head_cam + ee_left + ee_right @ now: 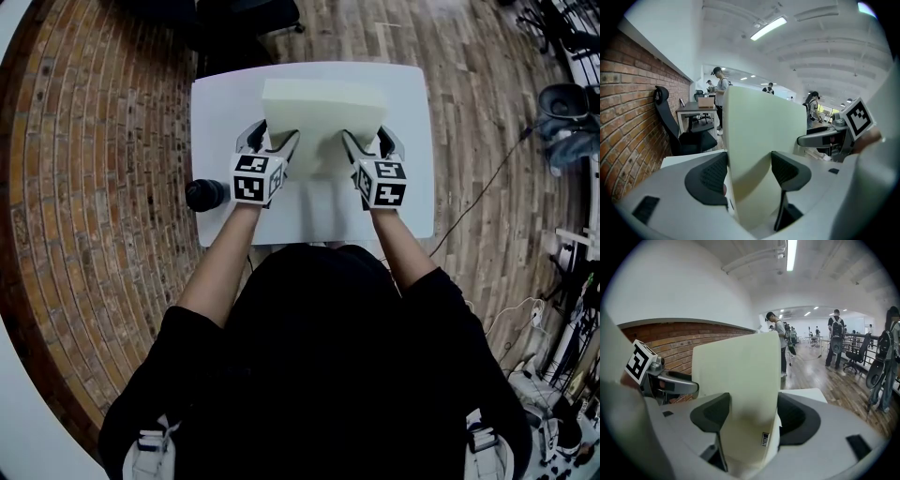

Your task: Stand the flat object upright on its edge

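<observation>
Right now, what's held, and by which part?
The cream slab, by its near edge: left gripper shut near the left corner, right gripper near the right corner.

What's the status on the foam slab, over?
Left gripper and right gripper both shut on the cream foam slab. Slab raised over white table, bottom edge unseen. Black round object at table's left edge, well clear.

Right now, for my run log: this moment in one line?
left gripper: shut on foam slab | right gripper: same | foam slab: held up over table
</observation>
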Demonstrator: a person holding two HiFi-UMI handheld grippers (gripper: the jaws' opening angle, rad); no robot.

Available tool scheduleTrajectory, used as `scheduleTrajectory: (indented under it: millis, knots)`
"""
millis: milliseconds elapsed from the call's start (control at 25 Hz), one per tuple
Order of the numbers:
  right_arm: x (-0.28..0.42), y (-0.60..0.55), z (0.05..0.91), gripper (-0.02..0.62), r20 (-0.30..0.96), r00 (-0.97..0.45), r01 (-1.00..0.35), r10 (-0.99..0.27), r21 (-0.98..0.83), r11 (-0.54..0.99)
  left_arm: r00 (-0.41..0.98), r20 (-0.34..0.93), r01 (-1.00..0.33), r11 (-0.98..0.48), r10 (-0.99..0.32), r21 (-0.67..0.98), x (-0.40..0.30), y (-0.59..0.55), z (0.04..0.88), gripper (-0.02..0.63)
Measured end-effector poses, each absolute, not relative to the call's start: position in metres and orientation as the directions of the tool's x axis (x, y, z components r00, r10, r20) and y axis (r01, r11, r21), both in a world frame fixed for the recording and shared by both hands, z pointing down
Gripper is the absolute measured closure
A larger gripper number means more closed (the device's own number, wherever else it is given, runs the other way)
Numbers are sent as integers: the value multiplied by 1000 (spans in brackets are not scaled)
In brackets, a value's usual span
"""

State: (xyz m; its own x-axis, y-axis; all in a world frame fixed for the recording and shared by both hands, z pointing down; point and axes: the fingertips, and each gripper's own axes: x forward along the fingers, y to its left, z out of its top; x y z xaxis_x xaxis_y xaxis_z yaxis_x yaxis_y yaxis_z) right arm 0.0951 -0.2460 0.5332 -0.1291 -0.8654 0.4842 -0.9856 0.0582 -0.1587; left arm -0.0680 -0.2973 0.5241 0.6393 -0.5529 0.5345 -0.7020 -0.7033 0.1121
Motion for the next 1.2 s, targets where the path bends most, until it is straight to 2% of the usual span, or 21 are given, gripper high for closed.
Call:
scheduleTrajectory:
  millis: [440, 880, 1200]
  knots:
    - [94, -249, 527, 276, 405, -154, -988, -901, -84, 131, 668, 378, -707, -705, -641, 53, -70, -293, 517, 304]
    - [94, -249, 536, 275, 361, -145, -987, -921, 18, 162, 675, 277, -702, -711, -684, -45, -70, -292, 523, 305]
    - [95, -254, 537, 273, 342, -144, -980, -929, 78, 181, 680, 242, -709, -704, -693, -24, -67, -296, 526, 305]
